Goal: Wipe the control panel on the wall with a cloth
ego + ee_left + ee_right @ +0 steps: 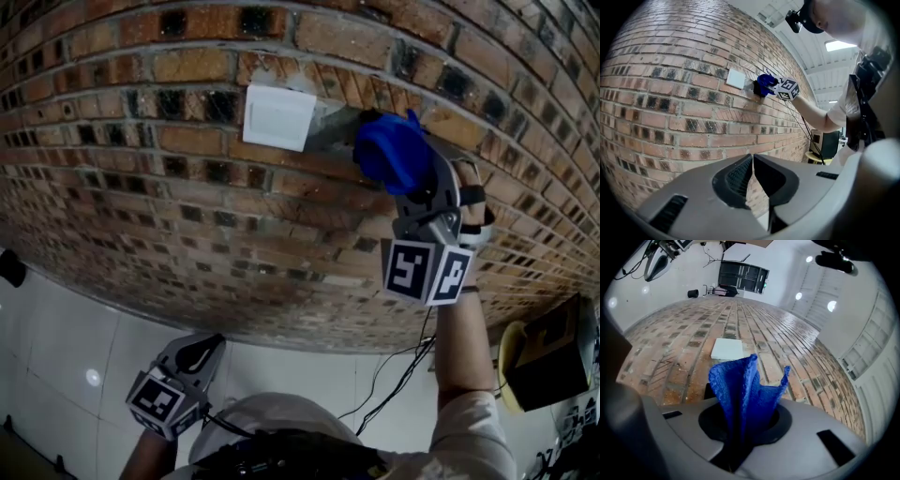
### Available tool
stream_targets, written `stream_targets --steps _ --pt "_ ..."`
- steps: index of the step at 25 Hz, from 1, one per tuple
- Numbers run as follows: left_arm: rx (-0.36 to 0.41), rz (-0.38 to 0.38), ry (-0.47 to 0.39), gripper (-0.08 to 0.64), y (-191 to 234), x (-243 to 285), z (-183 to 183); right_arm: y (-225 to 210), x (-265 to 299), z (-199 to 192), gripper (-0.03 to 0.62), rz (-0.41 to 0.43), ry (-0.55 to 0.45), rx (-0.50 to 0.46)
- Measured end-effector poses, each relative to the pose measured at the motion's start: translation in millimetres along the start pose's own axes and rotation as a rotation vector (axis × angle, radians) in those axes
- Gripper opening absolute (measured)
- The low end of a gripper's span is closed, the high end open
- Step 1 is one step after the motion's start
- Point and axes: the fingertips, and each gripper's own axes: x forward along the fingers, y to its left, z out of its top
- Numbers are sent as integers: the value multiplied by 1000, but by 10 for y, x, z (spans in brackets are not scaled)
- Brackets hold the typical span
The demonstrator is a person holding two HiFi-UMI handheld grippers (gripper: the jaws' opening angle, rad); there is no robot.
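A white square control panel (278, 117) is mounted on the brick wall (187, 187). My right gripper (398, 178) is raised close to the wall, just right of the panel, shut on a bunched blue cloth (389, 150). In the right gripper view the blue cloth (745, 387) sticks up from the jaws, with the panel (727, 348) just beyond it; whether cloth and wall touch is unclear. My left gripper (202, 347) hangs low, away from the wall, its jaws shut with nothing in them. From the left gripper view (752, 176) the panel (736, 78) and cloth (765, 85) show far off.
A white tiled floor (66, 347) lies below the wall. Black cables (398, 375) run down by the right arm. A dark box with a yellow item (544, 356) stands at the lower right. A grey conduit (333, 127) leads from the panel's right side.
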Motion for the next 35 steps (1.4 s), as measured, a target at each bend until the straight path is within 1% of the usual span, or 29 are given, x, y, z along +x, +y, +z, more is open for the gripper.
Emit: stream_targets --steps 4,13,17,20,22,23,25,29,30,31,32,33,34,35 --pt "-4 7 5 6 1 -6 -2 410 -48 27 89 73 -8 -16" --pt "0 -1 30 6 -63 40 -25 1210 -127 -108 89 218 18 13" --pt "6 -5 38 6 -100 63 -12 1325 -149 -122 89 242 13 49" --pt "10 3 46 6 -129 72 14 1263 -200 -89 89 240 -7 124" --pt "16 10 54 6 -160 106 29 1219 -349 -51 89 247 -32 225" --pt "17 14 56 6 -176 132 37 1205 -462 -26 89 256 -49 293" --pt "20 28 59 6 -203 191 59 1212 -737 19 89 290 -84 460" --pt "34 66 68 6 -311 344 150 1387 -1359 -18 89 420 -125 795" --pt "34 73 68 6 -362 389 181 1458 -1530 -73 89 450 -118 902" --pt "33 79 67 6 -419 431 208 1523 -1693 -153 89 466 -98 1032" --pt "31 87 67 6 -475 465 228 1575 -1842 -248 89 468 -71 1170" --pt "30 100 70 6 -525 488 239 1611 -1976 -347 89 467 -49 1277" --pt "30 116 74 6 -567 500 241 1636 -2099 -444 89 467 -34 1340" --pt "29 133 79 6 -605 503 239 1651 -2213 -537 89 468 -22 1371"
